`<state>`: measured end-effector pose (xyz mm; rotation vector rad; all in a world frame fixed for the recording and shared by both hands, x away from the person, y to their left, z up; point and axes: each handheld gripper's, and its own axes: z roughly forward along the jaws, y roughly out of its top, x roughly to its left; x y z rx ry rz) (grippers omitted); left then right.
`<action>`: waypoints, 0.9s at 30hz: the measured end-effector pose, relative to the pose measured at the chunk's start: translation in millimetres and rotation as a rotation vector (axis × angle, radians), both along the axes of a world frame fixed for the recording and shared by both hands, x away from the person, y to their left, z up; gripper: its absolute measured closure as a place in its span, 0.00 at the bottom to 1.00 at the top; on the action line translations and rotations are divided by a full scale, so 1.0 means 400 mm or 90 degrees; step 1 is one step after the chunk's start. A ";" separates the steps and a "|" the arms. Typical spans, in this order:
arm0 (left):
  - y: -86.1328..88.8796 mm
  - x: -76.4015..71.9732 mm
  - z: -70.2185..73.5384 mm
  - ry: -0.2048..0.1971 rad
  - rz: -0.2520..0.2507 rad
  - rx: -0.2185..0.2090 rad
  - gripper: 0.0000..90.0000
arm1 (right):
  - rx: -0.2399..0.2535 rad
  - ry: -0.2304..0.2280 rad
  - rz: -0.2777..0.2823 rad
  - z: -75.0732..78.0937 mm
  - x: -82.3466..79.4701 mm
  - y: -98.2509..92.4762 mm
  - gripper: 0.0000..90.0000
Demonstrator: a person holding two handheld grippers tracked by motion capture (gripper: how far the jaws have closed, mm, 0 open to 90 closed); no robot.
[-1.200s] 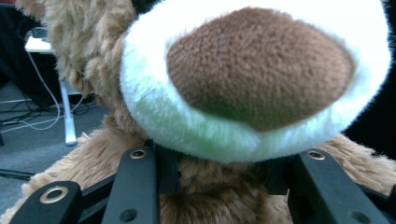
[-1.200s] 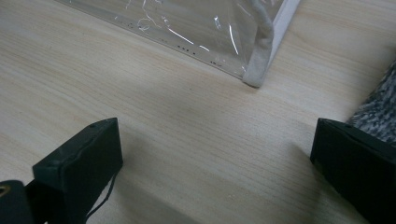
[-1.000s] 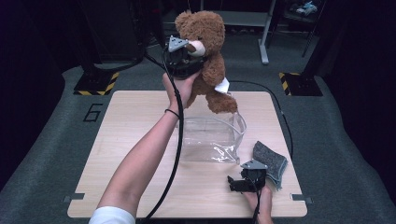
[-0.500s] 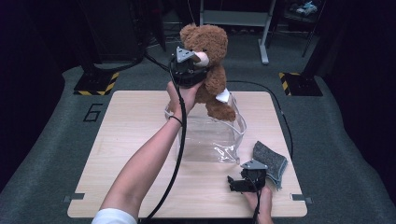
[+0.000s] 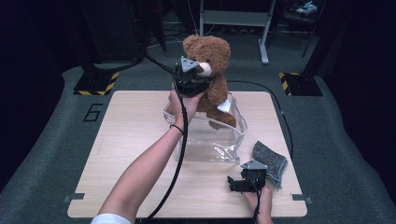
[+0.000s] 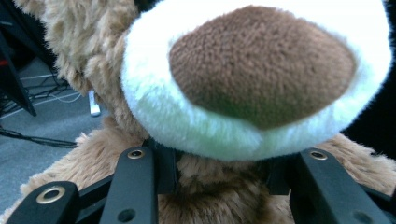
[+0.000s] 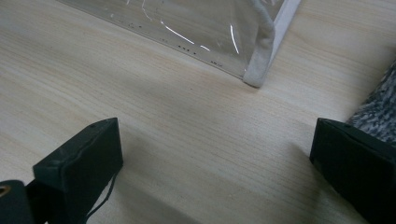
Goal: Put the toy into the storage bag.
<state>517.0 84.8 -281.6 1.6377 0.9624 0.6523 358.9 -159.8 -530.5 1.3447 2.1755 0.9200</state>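
My left gripper (image 5: 191, 78) is shut on a brown teddy bear (image 5: 212, 56), held upright over the back of the table. In the left gripper view both jaws press into the fur at the bear's neck (image 6: 215, 186), just under its white muzzle (image 6: 261, 70). The bear's legs hang at the open top of a clear plastic bag (image 5: 210, 135), which stands on the wooden table (image 5: 130, 140). A white tag (image 5: 224, 106) dangles from the bear's side. My right gripper (image 5: 243, 181) rests open on the table near the front edge, nothing between its jaws (image 7: 215, 158). The bag's white-edged corner (image 7: 261, 60) lies just ahead of it.
A folded grey felt cloth (image 5: 271, 161) lies on the table to the right of my right gripper and touches its right jaw side (image 7: 378, 116). Black cables trail from both grippers. Dark floor with yellow-black markers (image 5: 95, 84) surrounds the table.
My left hand has come down and forward with the bear, from high above the table to the mouth of the clear bag. The right gripper has stayed where it was.
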 end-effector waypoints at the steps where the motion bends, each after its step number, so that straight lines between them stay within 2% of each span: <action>1: 0.000 -0.002 -0.002 0.001 0.000 0.000 0.63 | 0.002 0.001 -0.001 0.000 0.000 0.001 0.02; 9: 0.009 -0.019 -0.042 0.023 -0.006 0.014 0.62 | 0.001 0.001 -0.002 0.000 -0.001 0.001 0.02; 14: 0.017 -0.021 -0.069 0.052 -0.011 0.011 0.62 | 0.000 0.001 -0.002 0.001 -0.001 0.000 0.02; 15: 0.019 -0.023 -0.072 0.061 -0.014 0.011 0.62 | 0.001 0.003 -0.002 0.001 -0.001 0.000 0.02; 20: 0.019 -0.037 -0.075 0.068 -0.026 0.022 0.61 | 0.000 0.001 -0.002 0.001 -0.001 0.000 0.02; 27: 0.024 -0.052 -0.094 0.094 -0.040 0.036 0.61 | 0.001 0.003 -0.002 0.001 -0.001 0.001 0.02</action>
